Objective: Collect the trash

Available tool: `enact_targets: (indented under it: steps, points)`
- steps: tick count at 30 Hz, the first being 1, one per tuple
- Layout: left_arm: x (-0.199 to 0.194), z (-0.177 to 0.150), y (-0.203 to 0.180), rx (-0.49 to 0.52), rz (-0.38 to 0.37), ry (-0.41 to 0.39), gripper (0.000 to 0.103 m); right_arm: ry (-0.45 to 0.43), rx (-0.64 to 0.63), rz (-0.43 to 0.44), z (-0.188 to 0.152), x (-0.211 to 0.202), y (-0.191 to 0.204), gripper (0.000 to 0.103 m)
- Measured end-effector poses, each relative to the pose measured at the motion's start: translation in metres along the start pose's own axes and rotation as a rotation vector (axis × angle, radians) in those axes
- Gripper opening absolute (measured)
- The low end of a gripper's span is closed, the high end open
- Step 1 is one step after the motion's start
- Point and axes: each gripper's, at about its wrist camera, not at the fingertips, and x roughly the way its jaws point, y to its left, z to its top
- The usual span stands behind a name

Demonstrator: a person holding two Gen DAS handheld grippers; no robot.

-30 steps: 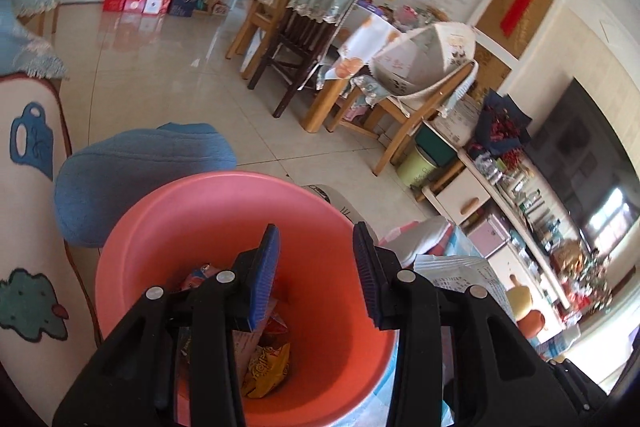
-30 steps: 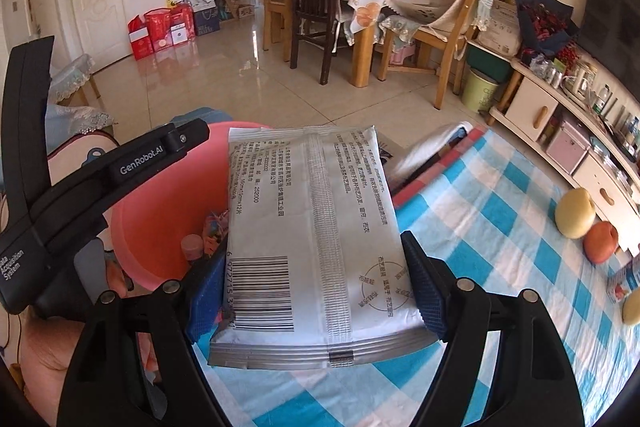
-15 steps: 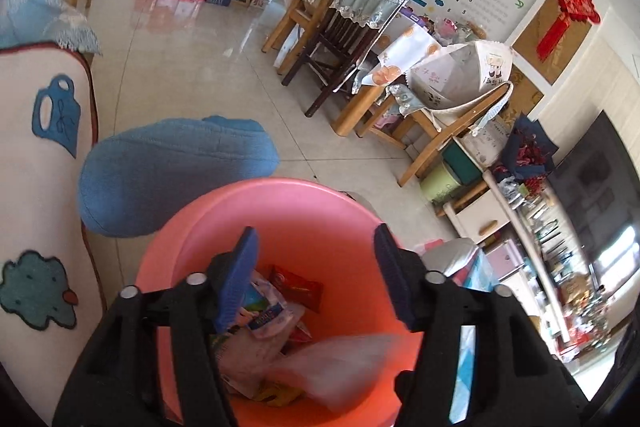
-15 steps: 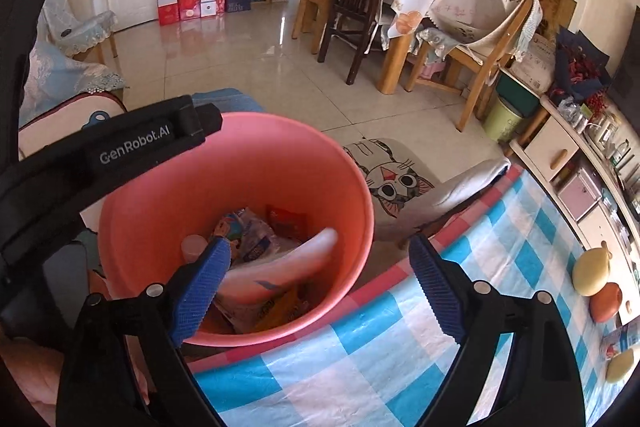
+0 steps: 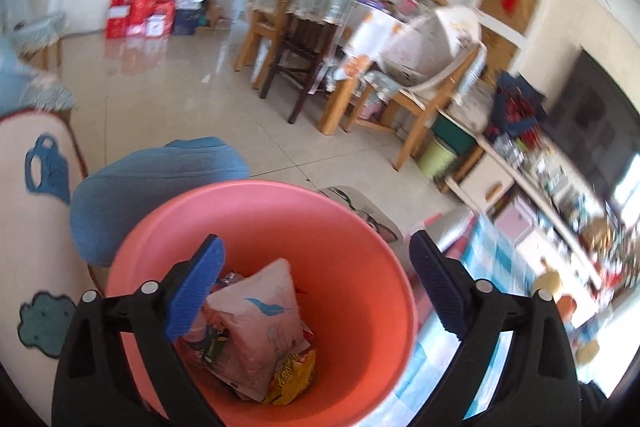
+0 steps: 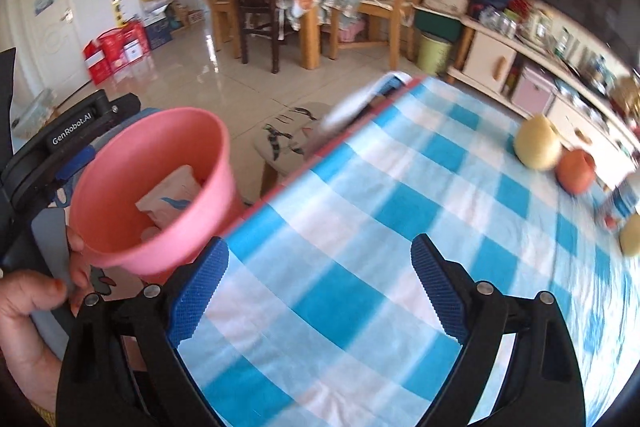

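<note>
Left tongs (image 5: 316, 283) opening over pink bin (image 5: 360, 227) — nothing between jaws. Right tongs (image 6: 320, 283) released, empty, above checked desk (image 6: 400, 211).

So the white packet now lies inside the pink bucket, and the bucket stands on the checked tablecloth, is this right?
Not quite. The white packet does lie inside the pink bucket, but the right wrist view shows the bucket beside the table, below its edge, not on the checked tablecloth.

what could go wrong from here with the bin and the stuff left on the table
1. The bin hangs off the table edge with neither tool gripping it; the left tool is opening over it, so it may tip.
2. The right tool is open and empty; reaching across could knock the round fruit rolling.
</note>
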Motion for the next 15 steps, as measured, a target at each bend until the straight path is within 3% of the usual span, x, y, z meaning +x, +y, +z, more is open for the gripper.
enact_targets:
  steps: [6, 15]
  points:
    - [-0.011, -0.016, -0.045, 0.185, -0.004, -0.034, 0.099, 0.027, 0.102, -0.068, -0.027, -0.025, -0.049, 0.093]
    - [-0.033, -0.042, -0.098, 0.316, -0.054, -0.064, 0.099, -0.028, 0.150, -0.137, -0.054, -0.073, -0.083, 0.094]
